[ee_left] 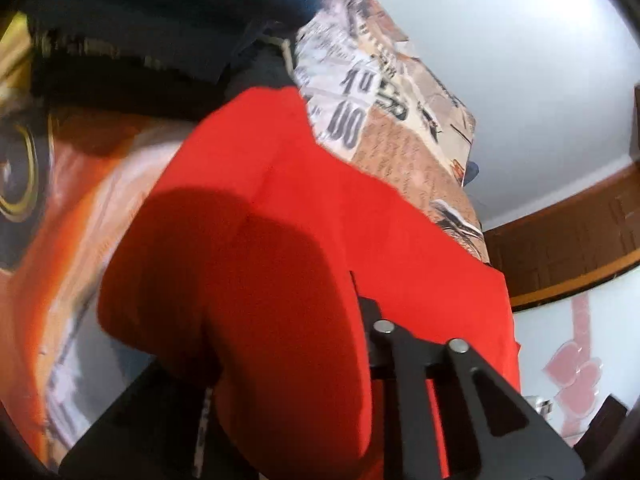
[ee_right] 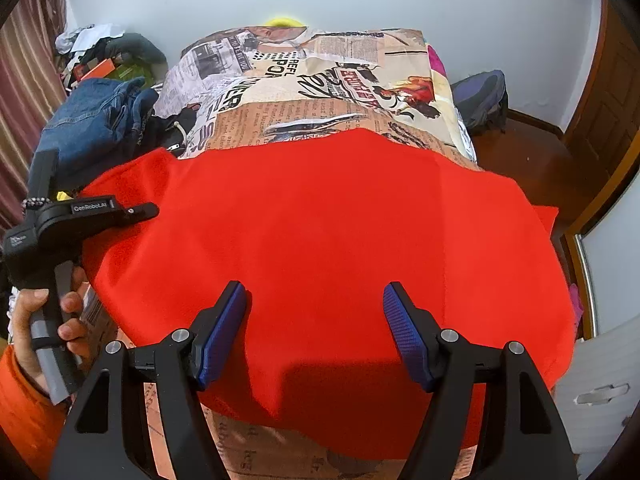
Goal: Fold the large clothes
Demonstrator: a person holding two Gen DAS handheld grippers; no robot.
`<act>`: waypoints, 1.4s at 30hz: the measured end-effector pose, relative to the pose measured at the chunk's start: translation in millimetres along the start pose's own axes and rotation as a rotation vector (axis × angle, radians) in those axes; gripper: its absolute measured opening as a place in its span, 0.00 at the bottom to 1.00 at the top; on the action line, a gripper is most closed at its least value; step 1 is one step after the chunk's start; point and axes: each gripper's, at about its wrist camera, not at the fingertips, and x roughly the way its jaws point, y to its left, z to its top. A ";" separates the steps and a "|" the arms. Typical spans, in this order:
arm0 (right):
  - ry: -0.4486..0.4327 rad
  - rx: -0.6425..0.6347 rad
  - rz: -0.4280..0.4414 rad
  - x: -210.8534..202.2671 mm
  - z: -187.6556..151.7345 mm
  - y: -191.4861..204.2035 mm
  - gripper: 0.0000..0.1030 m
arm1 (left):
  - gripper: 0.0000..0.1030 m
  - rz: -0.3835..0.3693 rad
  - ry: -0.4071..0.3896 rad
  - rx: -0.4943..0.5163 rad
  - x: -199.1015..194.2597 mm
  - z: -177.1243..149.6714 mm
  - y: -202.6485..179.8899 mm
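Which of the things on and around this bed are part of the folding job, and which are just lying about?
Part of the job:
- red garment, spread on the bed
- right claw, open above it
- left claw at the garment's left edge

Lying about:
- denim jeans
- newspaper-print bedspread
- dark backpack on the floor
- clutter pile in the corner

plain red garment (ee_right: 320, 240) lies spread flat across the newspaper-print bed.

My left gripper (ee_left: 360, 360) low at six o'clock, fingers buried under bunched red cloth (ee_left: 280, 220) filling the centre, newspaper-print bedsheet (ee_left: 384, 120) toward one o'clock, dark blue clothes (ee_left: 160, 8) at eleven, wooden door (ee_left: 568, 240) at three.
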 end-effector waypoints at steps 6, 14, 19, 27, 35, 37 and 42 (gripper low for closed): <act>-0.006 -0.027 0.010 -5.5 11.0 10.3 0.66 | 0.14 -0.099 -0.088 0.069 -56.5 16.0 -29.8; -0.024 -0.072 0.123 -4.9 33.0 51.7 0.66 | 0.13 -0.068 -0.326 0.253 -146.3 20.9 -75.8; 0.044 -0.054 0.269 25.4 40.0 88.0 0.66 | 0.13 0.027 -0.425 0.320 -176.1 19.8 -78.7; 0.209 -0.103 0.393 74.6 32.6 133.1 0.66 | 0.12 0.102 -0.381 0.290 -158.6 20.5 -57.2; 0.106 -0.128 0.273 38.2 30.0 100.9 0.66 | 0.12 0.059 -0.339 0.364 -134.0 9.8 -95.5; 0.050 -0.119 0.206 19.8 28.0 79.8 0.66 | 0.12 0.034 -0.326 0.397 -130.0 2.6 -112.6; -0.032 -0.037 0.055 -16.7 12.3 18.4 0.66 | 0.12 -0.019 -0.257 0.518 -103.6 -26.3 -155.3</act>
